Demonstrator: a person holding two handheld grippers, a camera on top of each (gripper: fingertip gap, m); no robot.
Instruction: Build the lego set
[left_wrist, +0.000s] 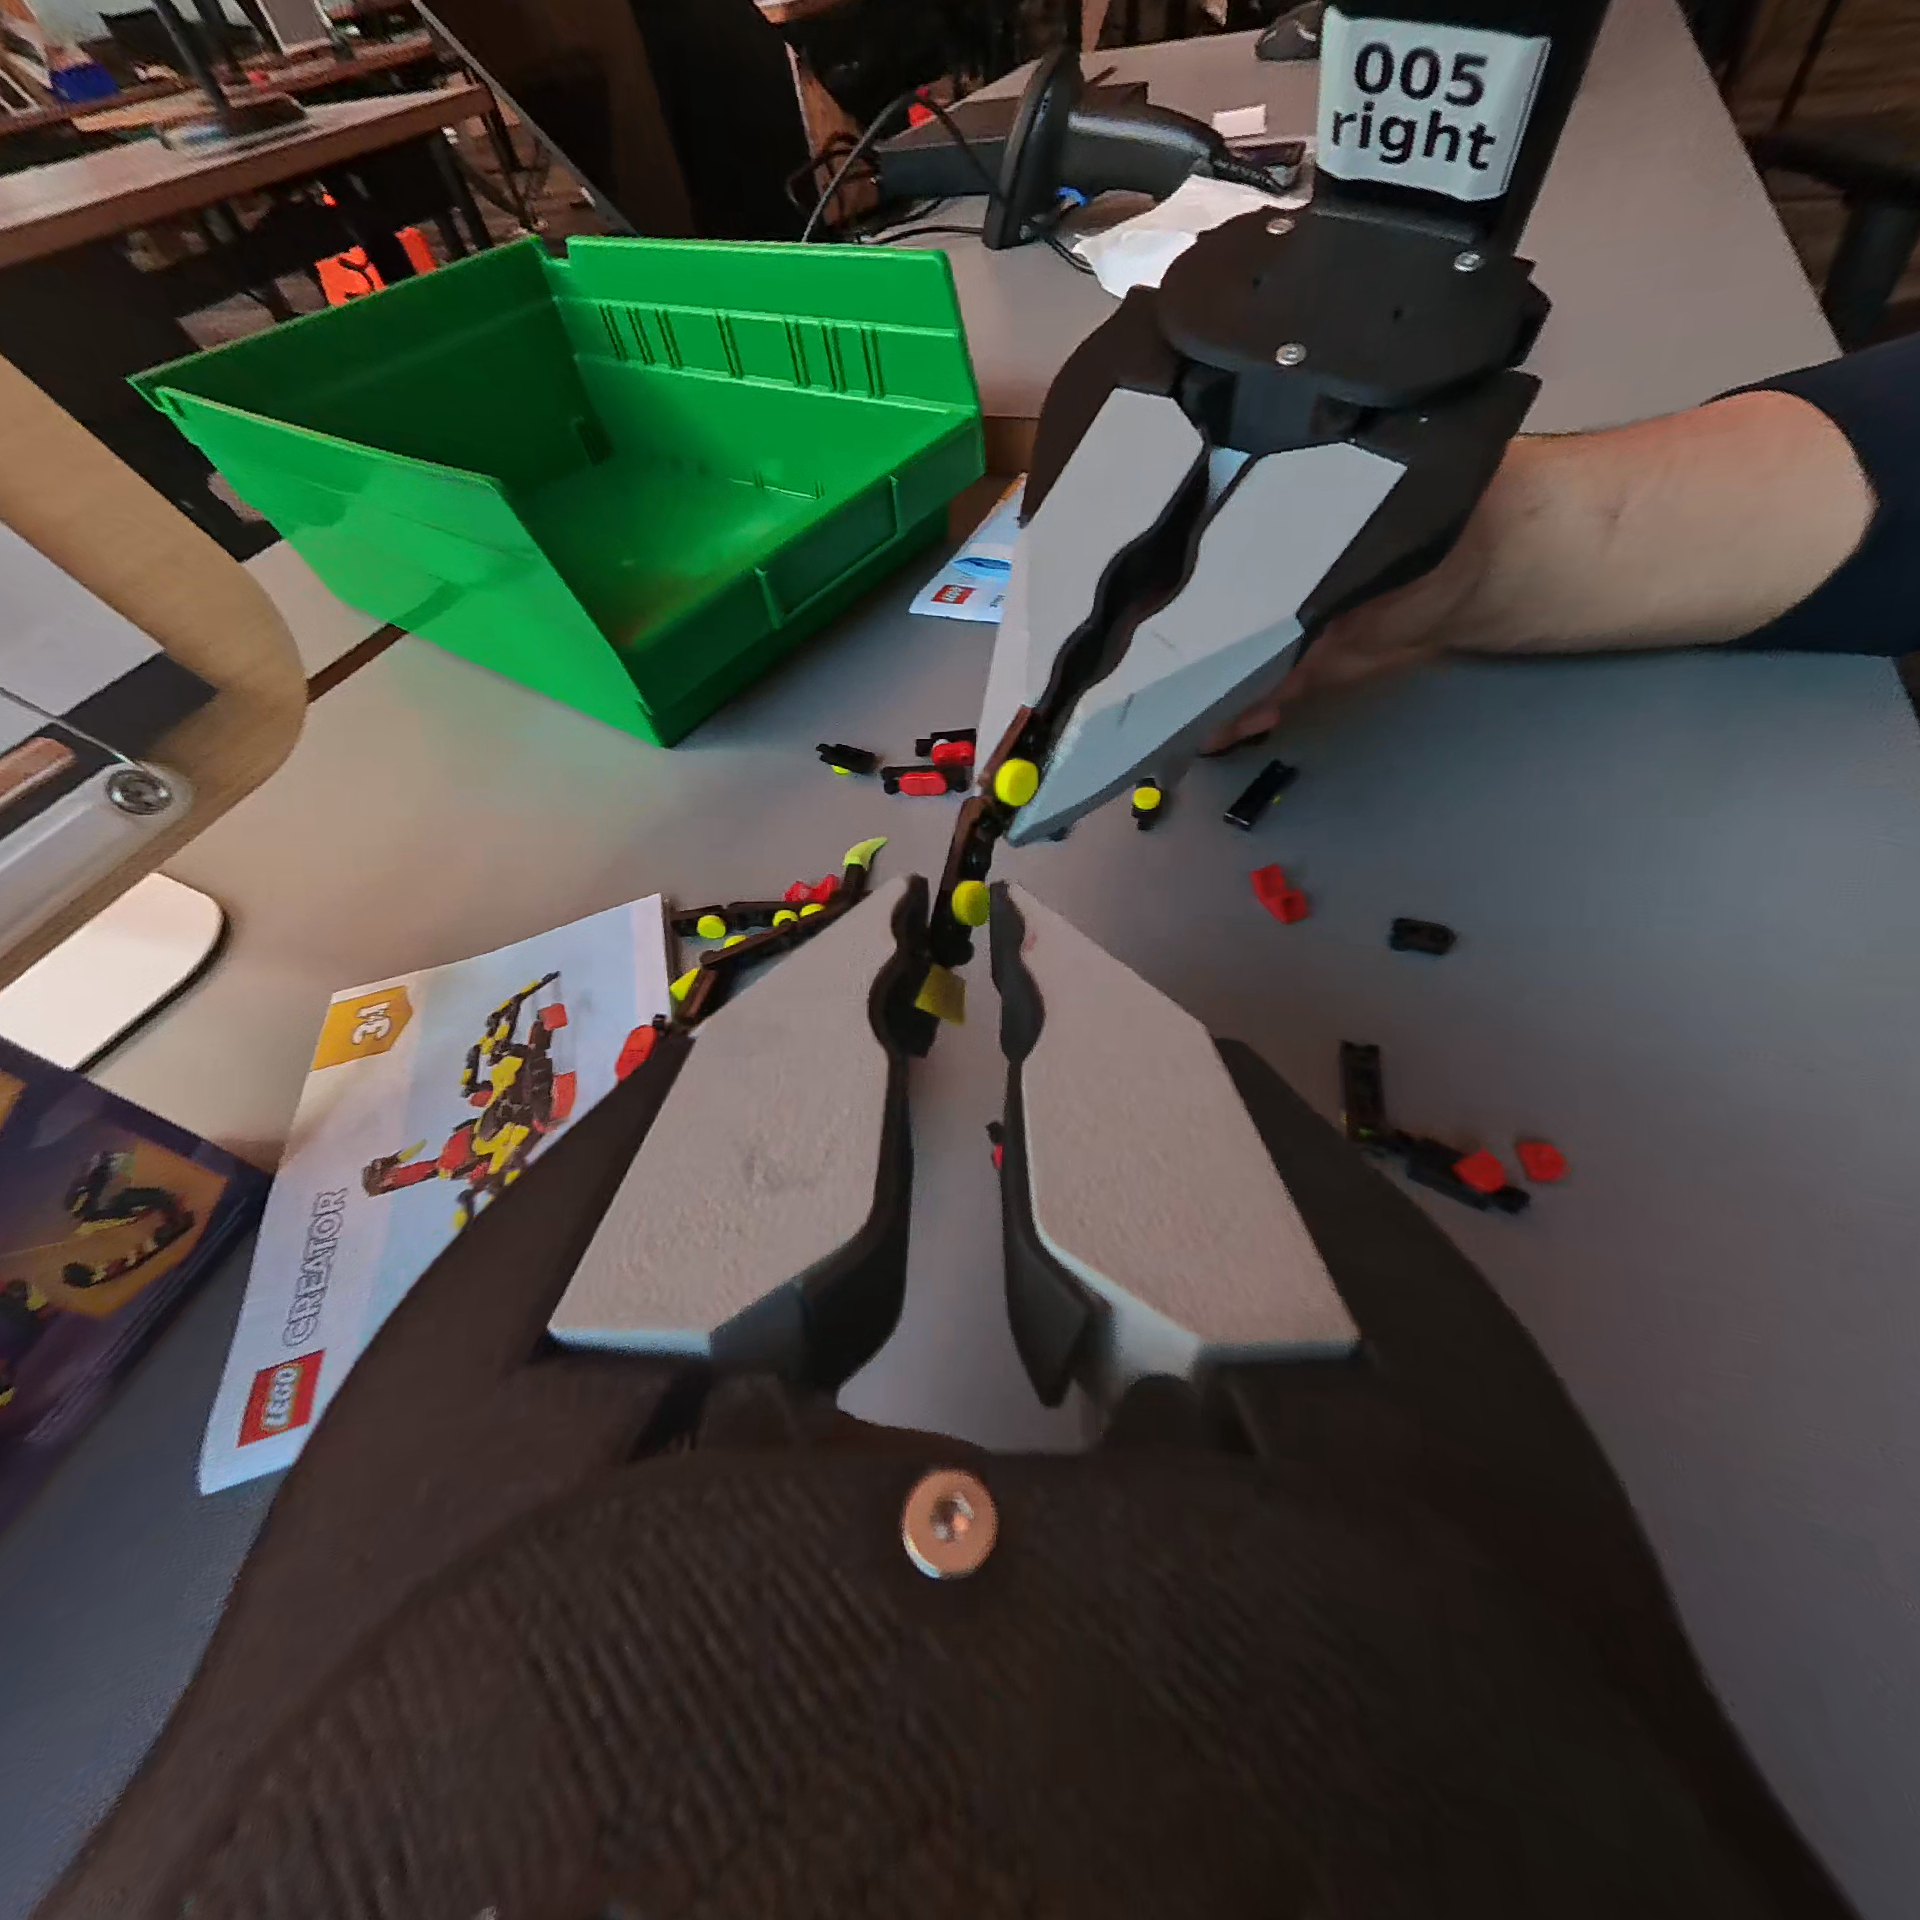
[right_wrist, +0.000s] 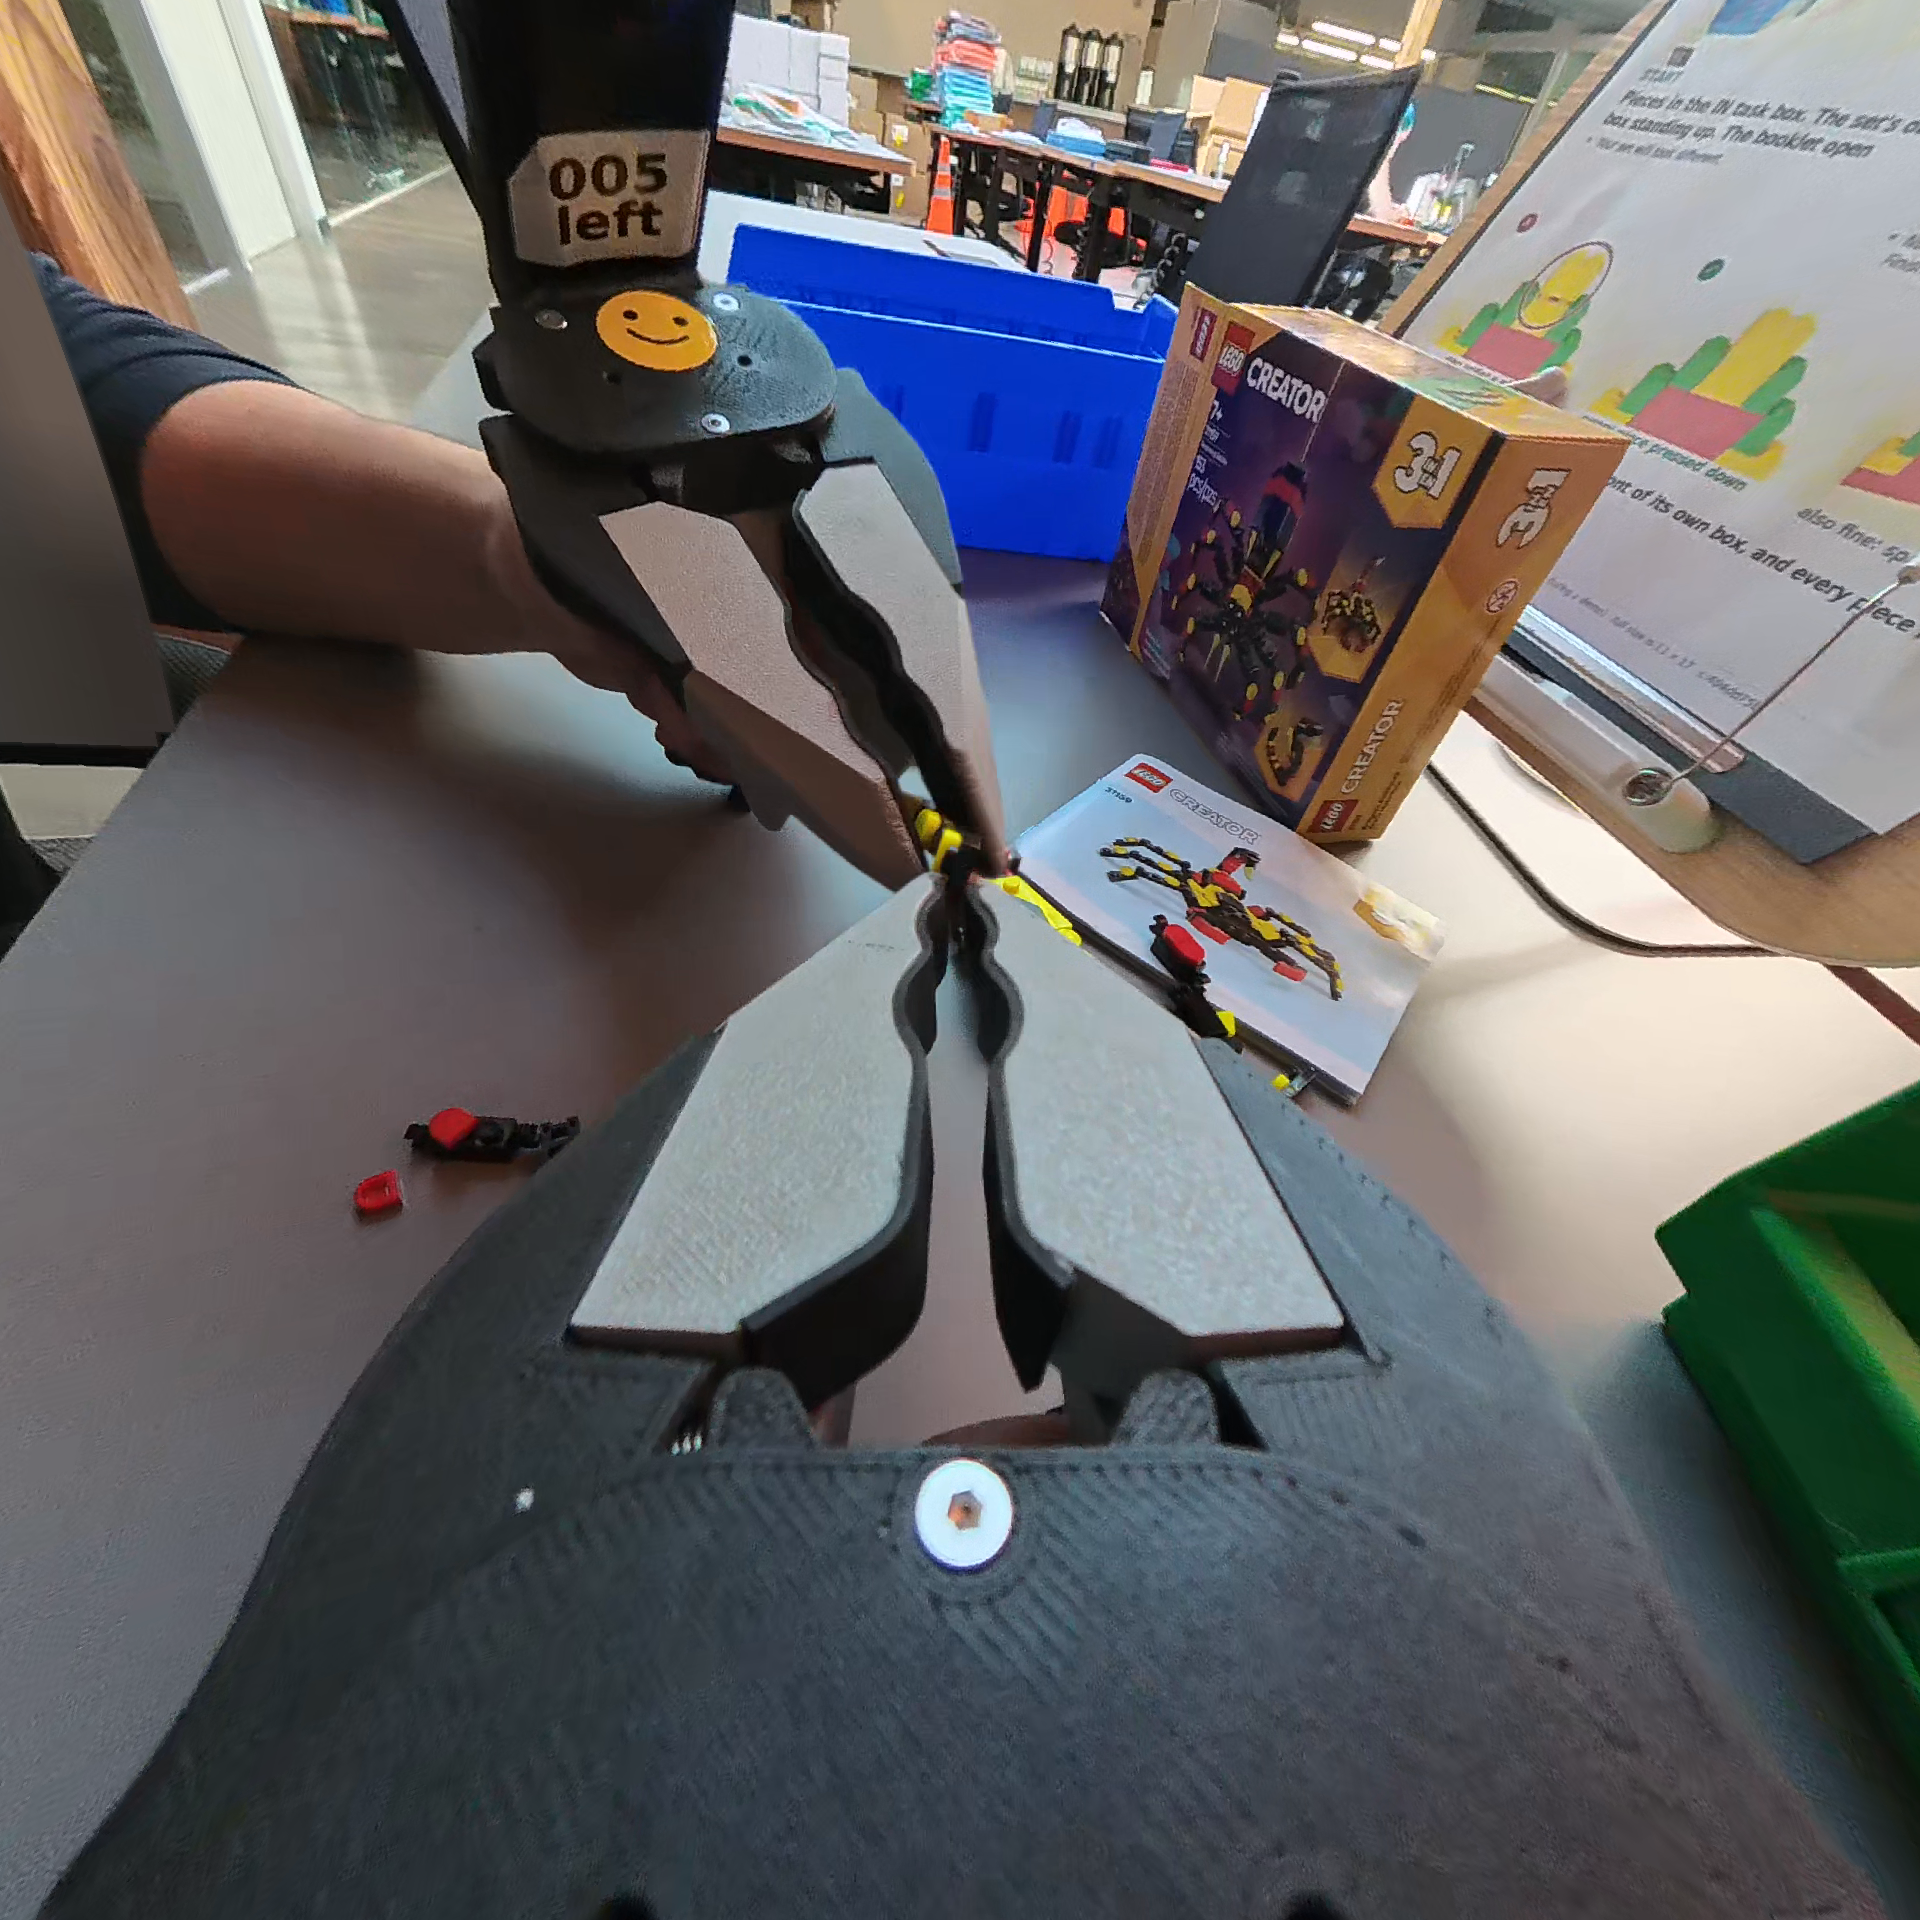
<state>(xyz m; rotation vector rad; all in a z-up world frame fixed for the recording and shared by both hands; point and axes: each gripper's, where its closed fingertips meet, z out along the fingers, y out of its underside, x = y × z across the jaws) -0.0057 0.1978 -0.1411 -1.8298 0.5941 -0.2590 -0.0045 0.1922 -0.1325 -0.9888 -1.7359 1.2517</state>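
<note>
- The thin black strip of bricks with yellow round studs (left_wrist: 971, 883) hangs in the air between the two claws. Its long axis runs from about 6 o'clock to 12 o'clock in the left wrist view.
- The left claw (left_wrist: 951, 914) is narrow around the near end of the strip. The strip lies against one finger, but whether the other pad presses it, I cannot tell.
- The right claw (left_wrist: 1013, 800) comes from 1 o'clock and is closed on the far end.
- On the bench (left_wrist: 1558, 935), loose red and black pieces lie at 3 o'clock, a booklet (left_wrist: 436, 1122) at 8 o'clock, a green bin (left_wrist: 582, 499) at 10 o'clock.
</note>
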